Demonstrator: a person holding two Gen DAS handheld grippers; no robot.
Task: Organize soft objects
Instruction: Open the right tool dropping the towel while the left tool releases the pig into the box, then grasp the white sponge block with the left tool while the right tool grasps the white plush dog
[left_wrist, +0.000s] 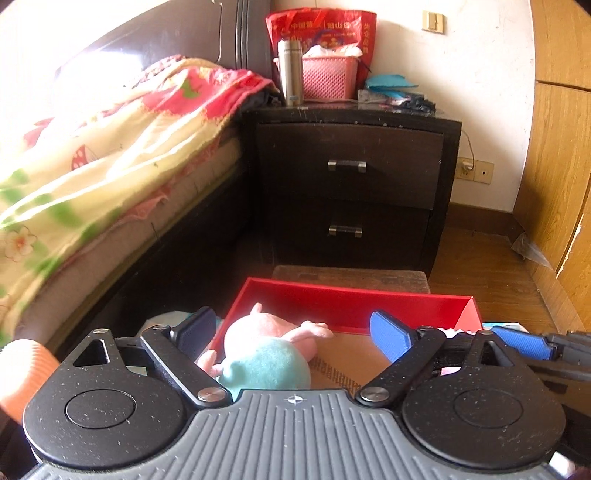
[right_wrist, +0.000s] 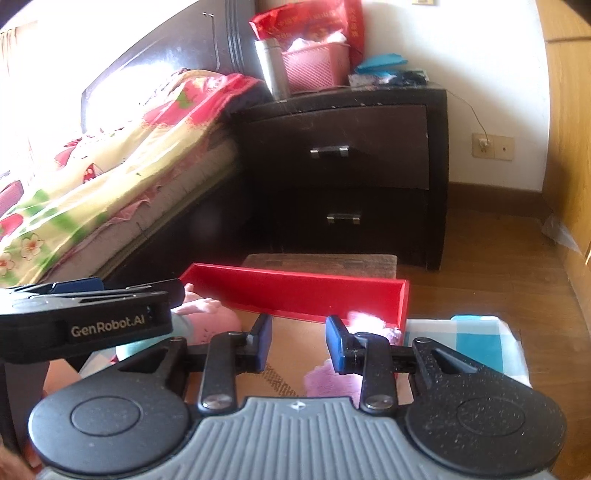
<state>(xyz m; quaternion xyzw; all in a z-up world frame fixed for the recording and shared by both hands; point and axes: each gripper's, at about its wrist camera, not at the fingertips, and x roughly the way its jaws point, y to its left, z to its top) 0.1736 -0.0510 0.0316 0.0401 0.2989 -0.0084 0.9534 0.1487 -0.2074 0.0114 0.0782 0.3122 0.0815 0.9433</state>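
A red box (left_wrist: 351, 304) with a cardboard floor stands low in front of me; it also shows in the right wrist view (right_wrist: 295, 291). A pink plush toy in a teal dress (left_wrist: 266, 350) lies in its left part. My left gripper (left_wrist: 295, 332) is open and hangs over the toy, fingers either side and apart from it. My right gripper (right_wrist: 299, 339) is open and empty above the box floor. A pale purple soft thing (right_wrist: 325, 380) lies below its right finger. The left gripper's body (right_wrist: 88, 317) hides most of the plush toy (right_wrist: 207, 321) in the right wrist view.
A bed with a floral quilt (left_wrist: 110, 147) runs along the left. A dark nightstand (left_wrist: 351, 184) with a flask, pink basket and red bag stands behind the box. A wooden stool (left_wrist: 351, 277) is under the box's far end. A blue checked cloth (right_wrist: 469, 343) lies at right. Wooden wardrobe (left_wrist: 561, 147) at right.
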